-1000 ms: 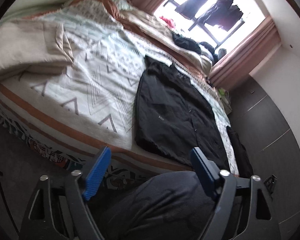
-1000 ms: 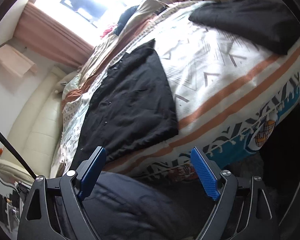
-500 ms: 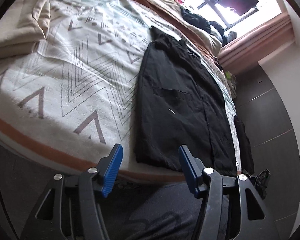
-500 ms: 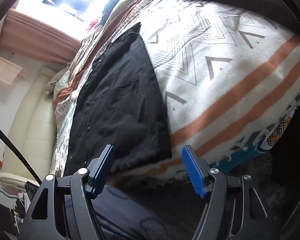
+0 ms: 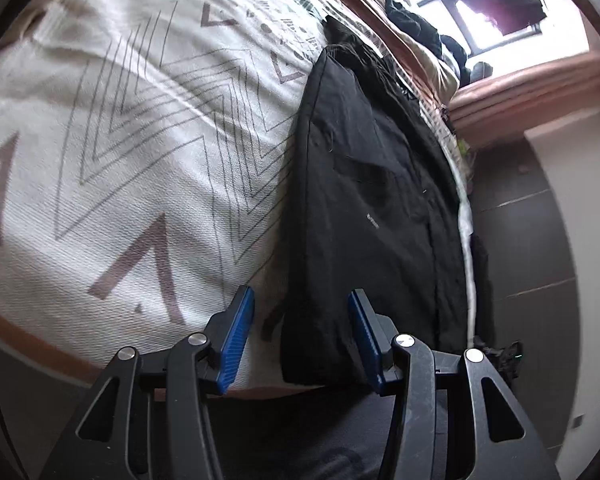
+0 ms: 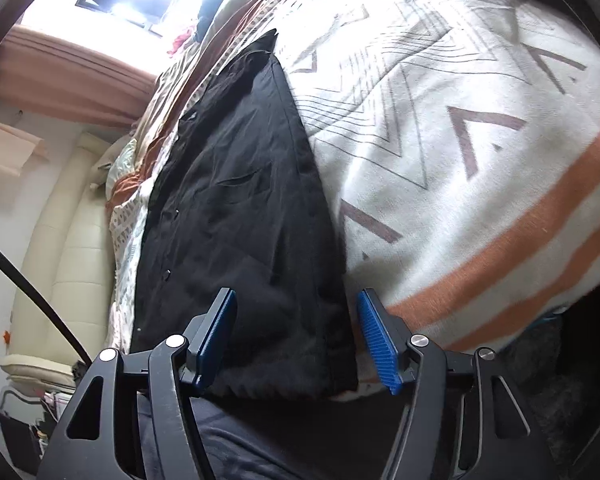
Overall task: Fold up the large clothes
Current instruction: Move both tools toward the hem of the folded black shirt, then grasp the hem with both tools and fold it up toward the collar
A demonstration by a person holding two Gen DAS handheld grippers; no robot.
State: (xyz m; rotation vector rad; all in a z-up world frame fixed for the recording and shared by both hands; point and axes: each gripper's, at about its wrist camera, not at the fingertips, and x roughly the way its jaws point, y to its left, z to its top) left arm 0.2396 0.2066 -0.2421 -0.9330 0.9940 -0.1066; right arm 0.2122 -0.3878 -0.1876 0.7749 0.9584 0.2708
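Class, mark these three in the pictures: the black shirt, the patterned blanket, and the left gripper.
black shirt [image 6: 244,216]: right wrist view, on its front panel beside the buttons.
patterned blanket [image 5: 148,128]: left wrist view, on the zigzag pattern.
left gripper [image 5: 302,340]: left wrist view, midway between its blue fingertips.

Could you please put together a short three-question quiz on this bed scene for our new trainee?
1. True or false: the black shirt lies flat on the patterned blanket.
2. Which part of the shirt sits between the fingers of both the left gripper and the right gripper? A) collar B) near hem C) a sleeve
3. Fill in: the wide stripe along the blanket's near edge is ____.

Key:
1. True.
2. B; each gripper frames a near hem corner, jaws closing, pads not yet pressing the cloth.
3. Orange.
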